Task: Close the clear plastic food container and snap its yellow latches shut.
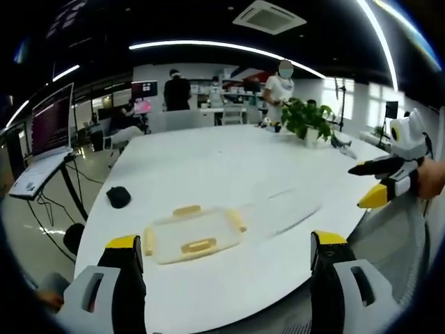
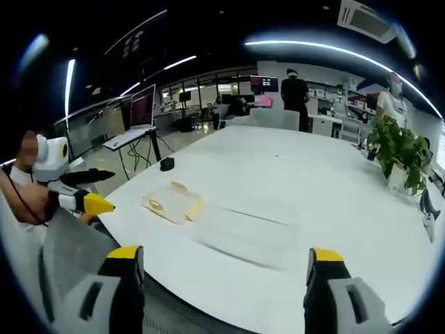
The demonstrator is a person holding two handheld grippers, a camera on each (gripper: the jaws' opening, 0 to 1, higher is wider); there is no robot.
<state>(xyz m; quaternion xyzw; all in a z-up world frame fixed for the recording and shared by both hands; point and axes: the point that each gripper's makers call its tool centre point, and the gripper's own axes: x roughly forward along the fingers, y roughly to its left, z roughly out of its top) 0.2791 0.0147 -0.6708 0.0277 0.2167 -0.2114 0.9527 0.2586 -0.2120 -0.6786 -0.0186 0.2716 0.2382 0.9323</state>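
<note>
While both claws hang off the near edge of the big white oval desk [image 1: 208, 160], neither touches anything. Left claw [image 1: 226, 261], bottom of the left gripper view, black jaws with yellow tips spread wide, nothing between them. Right claw [image 2: 224, 271], bottom of the right gripper view, same: jaws far apart, empty.

Clear plastic food container with yellow latches [image 1: 193, 235] sits on the desk near its front edge, lower centre-left in the left gripper view, just above the left claw's left jaw. Lid looks laid on top; whether the latches are snapped, cannot tell. In the right gripper view it lies left of centre [image 2: 172, 203], well apart from the right claw.

Right claw also shows at the right edge of the left gripper view [image 1: 381, 182], open, held by a hand. Left claw shows at the left edge of the right gripper view [image 2: 90, 189], open too.

Small black object [image 1: 118, 197] on the desk, left. Green potted plant [image 1: 306, 120] at far side. Monitor on a stand [image 1: 52, 125] at left. People standing [image 1: 176, 89] in the background.
</note>
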